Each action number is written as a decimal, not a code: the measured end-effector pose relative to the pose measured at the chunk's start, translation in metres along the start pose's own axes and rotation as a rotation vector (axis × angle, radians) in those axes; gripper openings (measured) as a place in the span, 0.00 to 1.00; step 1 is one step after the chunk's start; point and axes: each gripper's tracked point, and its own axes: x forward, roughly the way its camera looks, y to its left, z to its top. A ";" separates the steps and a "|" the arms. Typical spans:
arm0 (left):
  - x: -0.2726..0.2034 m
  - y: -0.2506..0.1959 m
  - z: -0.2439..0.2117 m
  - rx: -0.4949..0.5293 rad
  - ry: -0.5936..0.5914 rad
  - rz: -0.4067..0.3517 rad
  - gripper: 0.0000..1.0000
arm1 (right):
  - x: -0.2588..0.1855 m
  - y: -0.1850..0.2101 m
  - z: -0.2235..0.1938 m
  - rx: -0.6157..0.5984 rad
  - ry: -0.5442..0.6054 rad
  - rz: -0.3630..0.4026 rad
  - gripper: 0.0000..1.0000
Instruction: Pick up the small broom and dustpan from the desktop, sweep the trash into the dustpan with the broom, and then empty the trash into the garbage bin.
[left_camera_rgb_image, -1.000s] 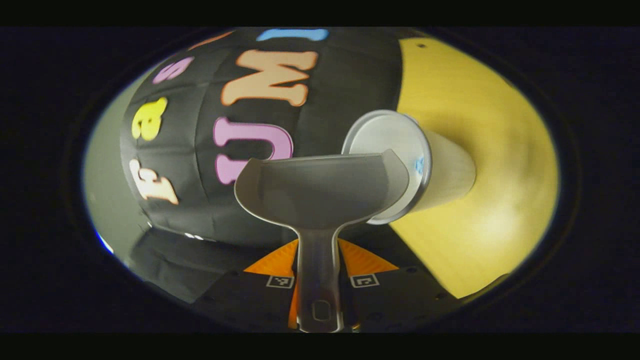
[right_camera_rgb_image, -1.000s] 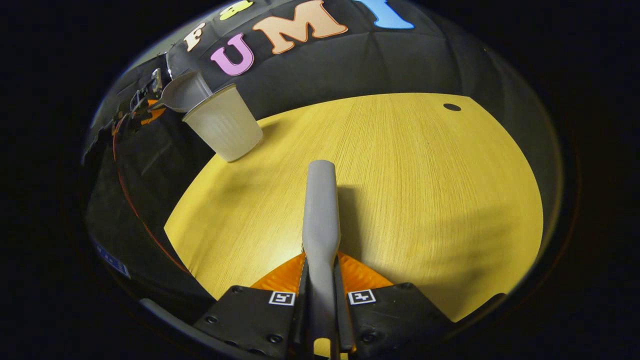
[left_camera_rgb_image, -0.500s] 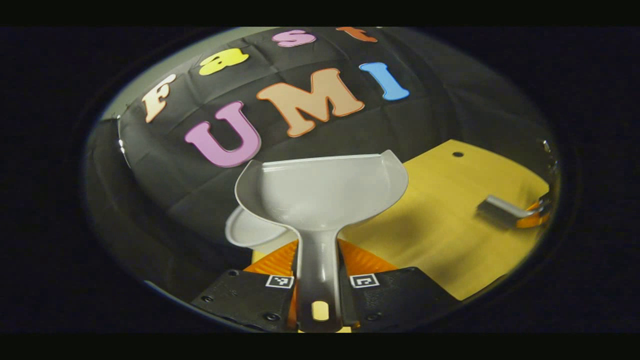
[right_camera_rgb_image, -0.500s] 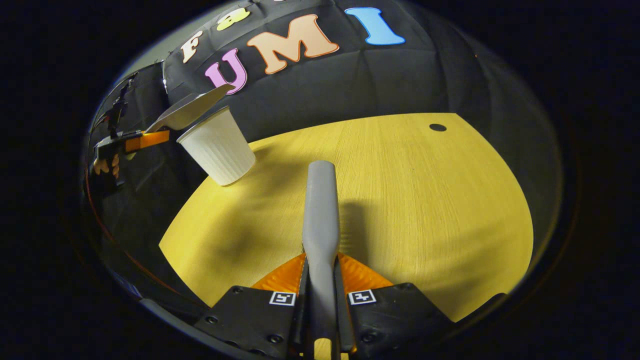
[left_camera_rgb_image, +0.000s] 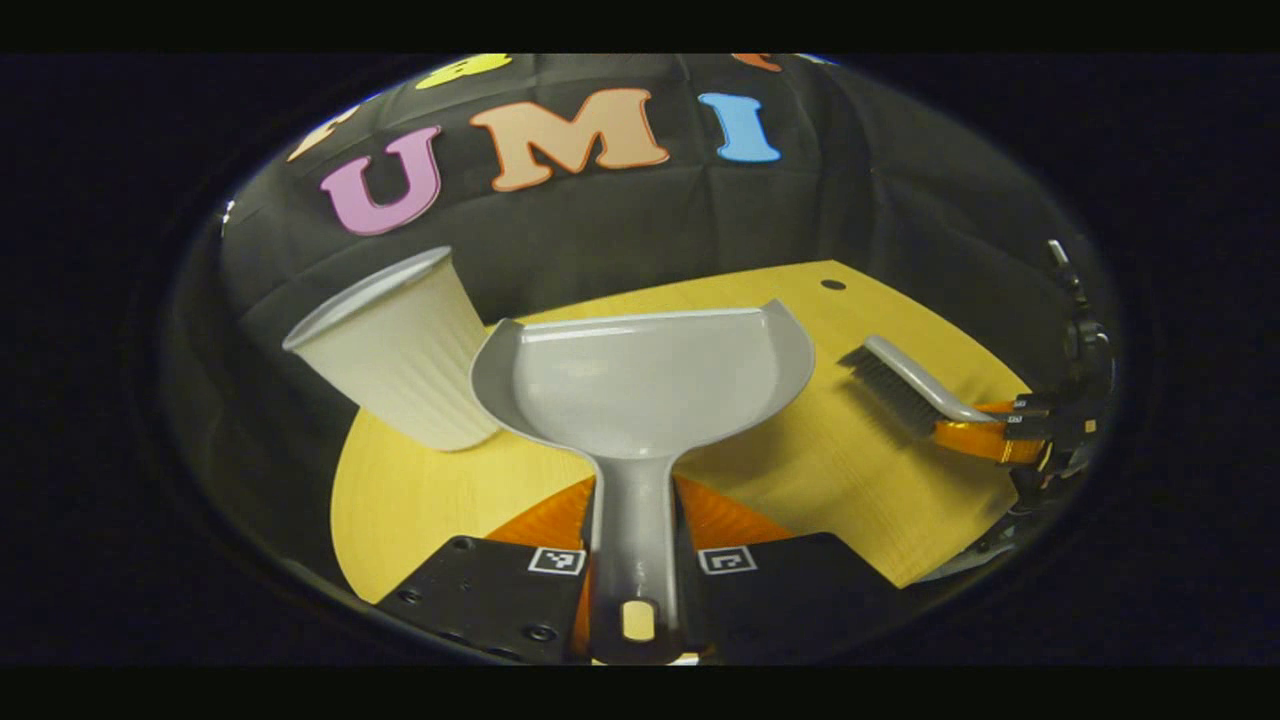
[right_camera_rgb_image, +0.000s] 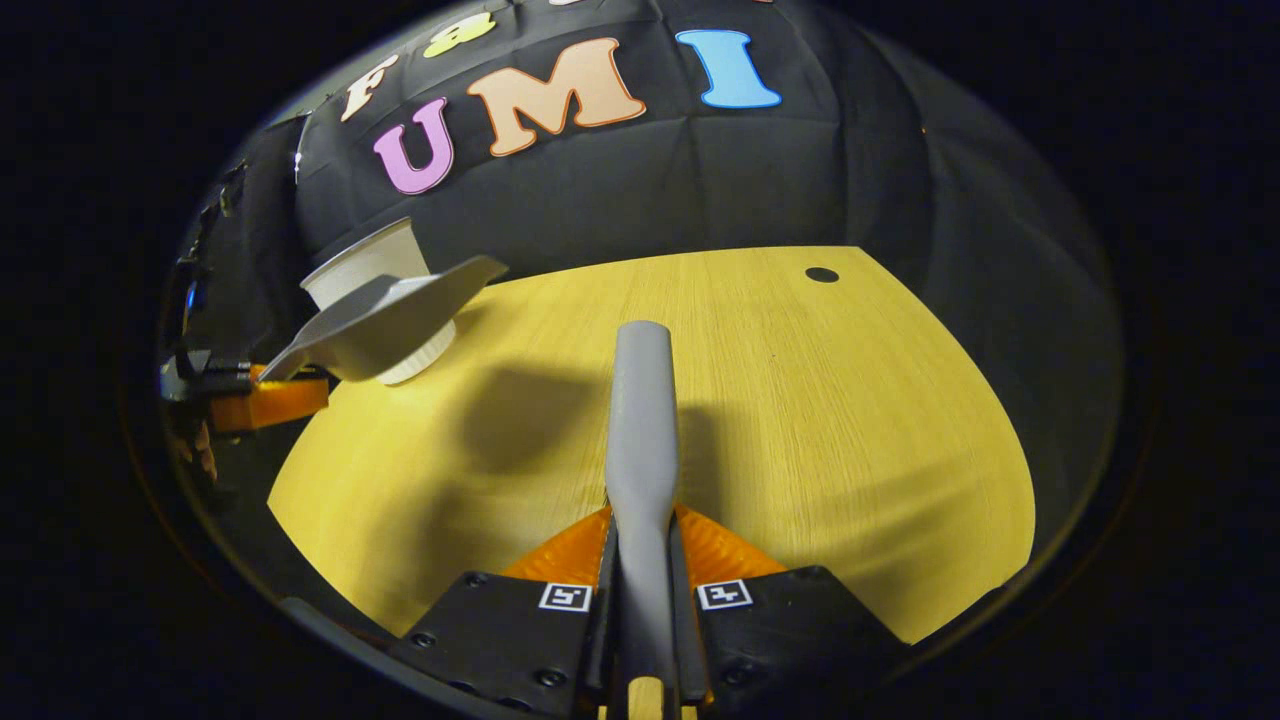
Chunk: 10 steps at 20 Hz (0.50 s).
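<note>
I've got a yellow wood-grain table (right_camera_rgb_image: 800, 400) in front of me, with 1 small dark hole (right_camera_rgb_image: 821, 274) near its far edge, black cloth wall (right_camera_rgb_image: 640, 190) right behind it.

The setting is a staged recording booth, not a lived-in room. A black cloth wall (right_camera_rgb_image: 760, 180) closes off the back. A bare yellow wood-grain tabletop (right_camera_rgb_image: 820, 400) with one small round hole (right_camera_rgb_image: 821, 274) stands under dim, direct lighting.

Both cameras ride low over the desk (left_camera_rgb_image: 860, 480) facing 12 o'clock; both views share the desk (right_camera_rgb_image: 800, 400) and cup (left_camera_rgb_image: 395, 350).
</note>
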 end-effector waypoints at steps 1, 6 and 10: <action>0.003 -0.004 -0.015 -0.018 0.026 0.003 0.27 | 0.001 0.002 0.000 -0.003 0.017 -0.013 0.23; 0.021 -0.002 -0.071 -0.050 0.145 0.060 0.27 | 0.008 0.002 0.000 -0.060 0.088 -0.088 0.23; 0.038 -0.008 -0.095 -0.108 0.207 0.065 0.27 | 0.012 0.006 -0.003 -0.103 0.152 -0.125 0.23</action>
